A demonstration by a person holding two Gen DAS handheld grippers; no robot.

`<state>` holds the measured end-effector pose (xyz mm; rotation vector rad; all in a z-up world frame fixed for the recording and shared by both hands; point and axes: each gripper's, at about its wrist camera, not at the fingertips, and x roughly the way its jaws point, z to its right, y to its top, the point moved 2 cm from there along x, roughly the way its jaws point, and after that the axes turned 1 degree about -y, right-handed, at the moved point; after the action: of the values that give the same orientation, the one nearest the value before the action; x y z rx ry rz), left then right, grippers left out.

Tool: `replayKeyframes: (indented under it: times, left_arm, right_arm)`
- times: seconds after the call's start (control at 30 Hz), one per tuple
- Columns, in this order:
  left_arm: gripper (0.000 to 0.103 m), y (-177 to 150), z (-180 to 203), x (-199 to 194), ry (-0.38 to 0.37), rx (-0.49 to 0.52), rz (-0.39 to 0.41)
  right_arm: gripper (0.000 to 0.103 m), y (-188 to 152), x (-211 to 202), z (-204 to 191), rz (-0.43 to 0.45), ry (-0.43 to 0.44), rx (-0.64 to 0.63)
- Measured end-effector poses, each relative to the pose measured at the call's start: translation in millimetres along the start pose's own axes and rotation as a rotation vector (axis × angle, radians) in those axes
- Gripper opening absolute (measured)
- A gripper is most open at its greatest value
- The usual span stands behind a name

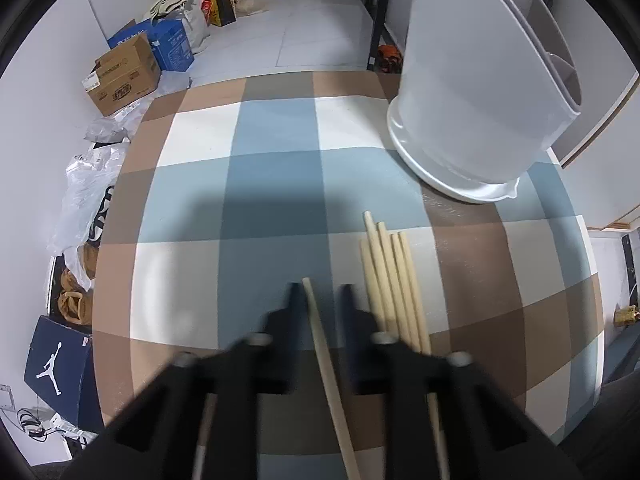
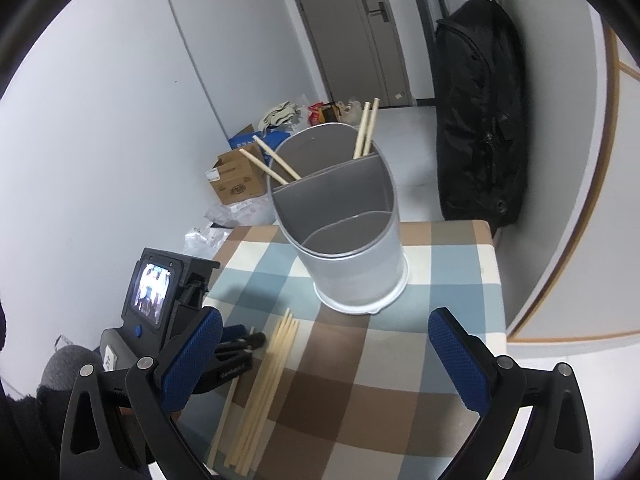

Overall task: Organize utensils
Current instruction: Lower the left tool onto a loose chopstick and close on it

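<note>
My left gripper (image 1: 320, 292) points down at the checked tablecloth (image 1: 280, 140), and a single wooden chopstick (image 1: 324, 360) runs between its black fingers; the fingers look blurred. In the right wrist view the left gripper (image 2: 256, 340) shows its tips drawn together over that chopstick (image 2: 224, 416). Several loose chopsticks (image 1: 390, 280) lie side by side just right of it, seen again as a bundle (image 2: 272, 364). A grey divided utensil holder (image 2: 352, 240) stands at the back of the table with chopstick pairs (image 2: 366, 128) in its rear compartments. My right gripper (image 2: 324, 360) hovers open with nothing between its blue pads.
The holder (image 1: 472, 92) rises at the far right of the left wrist view. Cardboard boxes (image 1: 124, 72), plastic bags (image 1: 84, 196) and a shoe box (image 1: 60, 364) crowd the floor beyond the table's left edge. A black bag (image 2: 480, 120) leans against the wall behind the table.
</note>
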<state>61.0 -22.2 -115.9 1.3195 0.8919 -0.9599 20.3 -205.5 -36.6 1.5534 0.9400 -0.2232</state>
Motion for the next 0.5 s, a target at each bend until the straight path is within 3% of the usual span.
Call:
replayKeyframes:
  times: [0.33,0.5]
  left_arm:
    - [0.0,7,-13,-18,-0.048,-0.079,0.088]
    - [0.0,8,-24,-35,-0.072,-0.139,0.171]
  right_arm:
    - [0.103,-3,6,0,-0.027,-0.004,0.028]
    - [0.103,-5,14,-9,-0.045,-0.008,0.021]
